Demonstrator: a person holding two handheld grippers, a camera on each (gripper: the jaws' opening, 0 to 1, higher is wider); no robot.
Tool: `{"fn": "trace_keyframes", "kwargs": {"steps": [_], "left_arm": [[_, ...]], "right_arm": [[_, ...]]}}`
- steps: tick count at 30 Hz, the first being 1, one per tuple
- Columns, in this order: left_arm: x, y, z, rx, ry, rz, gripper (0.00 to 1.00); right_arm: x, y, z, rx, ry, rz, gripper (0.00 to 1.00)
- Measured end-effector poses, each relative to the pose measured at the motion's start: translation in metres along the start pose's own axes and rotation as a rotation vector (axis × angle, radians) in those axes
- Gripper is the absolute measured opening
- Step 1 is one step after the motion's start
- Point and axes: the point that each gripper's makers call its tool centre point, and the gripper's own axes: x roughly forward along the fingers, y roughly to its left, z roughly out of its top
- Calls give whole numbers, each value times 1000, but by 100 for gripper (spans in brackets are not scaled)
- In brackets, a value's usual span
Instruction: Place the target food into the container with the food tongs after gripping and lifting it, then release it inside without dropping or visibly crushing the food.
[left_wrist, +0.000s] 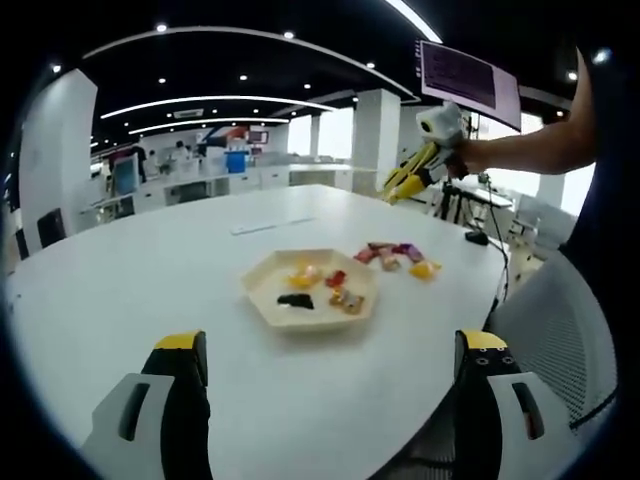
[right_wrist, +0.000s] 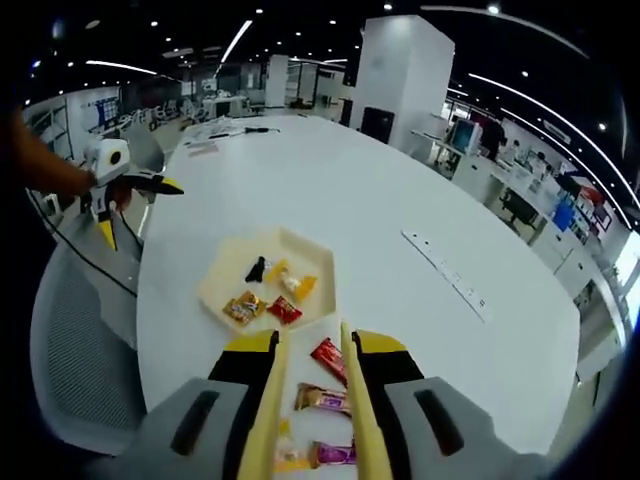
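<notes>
White and round, the surface (left_wrist: 150, 270) is standing in a big office hall with ceiling lights and white pillars. On it a pale hexagonal tray (right_wrist: 225, 262) is lying, and several wrapped candies are sitting inside: a black one (right_wrist: 257, 269), a yellow one (right_wrist: 293, 282), a red one (right_wrist: 284, 310) and an orange one (right_wrist: 243, 307).

In the right gripper view, the right gripper (right_wrist: 311, 420) is carrying long yellow tongs (right_wrist: 268, 400), whose two blades are standing a little apart with nothing between them. The tray is lying just beyond the tips of the tongs, slightly to their left. More loose candies (right_wrist: 330, 358) are lying on the surface directly under and between the blades, closer than the tray.

In the left gripper view, the left gripper (left_wrist: 330, 375) is hanging wide open and empty over the near edge of the surface. A person's hand (left_wrist: 470, 155) is holding the tongs up in the air, above and beyond the loose candies, well apart from the tray.
</notes>
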Motion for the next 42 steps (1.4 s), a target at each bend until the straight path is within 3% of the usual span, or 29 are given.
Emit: {"fn": "trace_keyframes", "kwargs": {"steps": [8, 17, 28, 35, 42], "left_arm": [[0, 0, -1, -6, 5, -2, 100], [0, 0, -2, -13, 3, -4, 100], [1, -4, -2, -6, 10, -16, 100], [1, -5, -2, 1, 11, -18, 100], [1, -5, -2, -1, 13, -18, 100]], "right_arm": [[-24, -3, -22, 54, -14, -40, 28], [-35, 9, -48, 61, -22, -55, 29], [-45, 19, -61, 89, -51, -62, 29], [-52, 30, -78, 89, -30, -50, 29], [-53, 33, -84, 98, -24, -46, 29]]}}
